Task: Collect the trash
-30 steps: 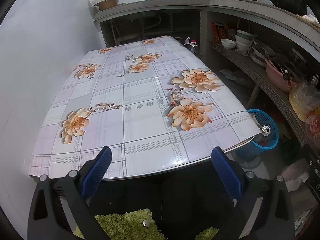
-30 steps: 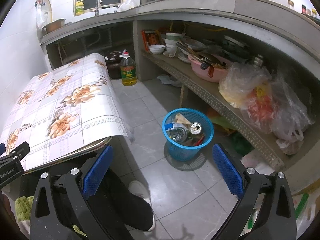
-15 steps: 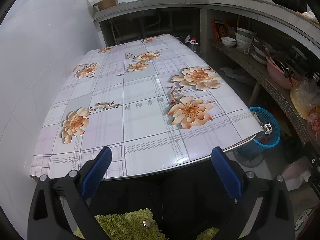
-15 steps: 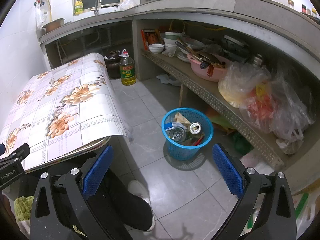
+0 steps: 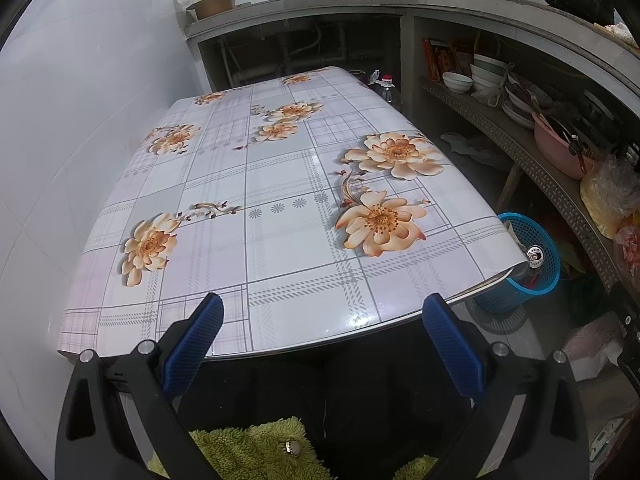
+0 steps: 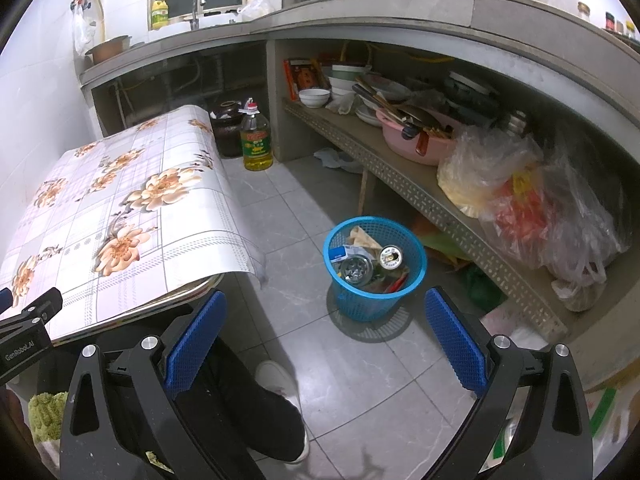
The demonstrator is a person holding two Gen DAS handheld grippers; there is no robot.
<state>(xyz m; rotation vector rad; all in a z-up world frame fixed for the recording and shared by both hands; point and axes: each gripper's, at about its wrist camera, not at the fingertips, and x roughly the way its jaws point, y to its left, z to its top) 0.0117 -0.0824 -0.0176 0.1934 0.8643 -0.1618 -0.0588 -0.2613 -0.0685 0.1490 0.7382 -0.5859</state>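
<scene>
Nearest in the left wrist view, the left tool is held with its blue-padded fingers spread wide apart and nothing gripped between them, above a dark-clothed lap and a patch of green fuzzy fabric. Just beyond the fingertips the near edge of the counter is seen, covered by a flower-printed cloth; no loose item can be made out on it.

In the right wrist view, the right tool is likewise held wide apart and empty, over the grey tiled floor. A dark trouser leg and a white shoe are seen below it, partly hidden by the left finger. At the near left edge, part of the left tool is cut off by the frame.

Past the right tool's fingertips, the blue basket stands upright on the floor, its open mouth upward, to the right of the counter's corner and near the shelf. Trash is packed inside it: a can stands on end, long axis vertical, its opened top facing up, and beside it to the left a round metal piece and a blue-and-white packet are seen. The lower contents are hidden by the mesh wall. In the left wrist view the basket is half covered by the counter's corner.

Farther off, an oil bottle stands upright on the floor beside a dark jar.
</scene>
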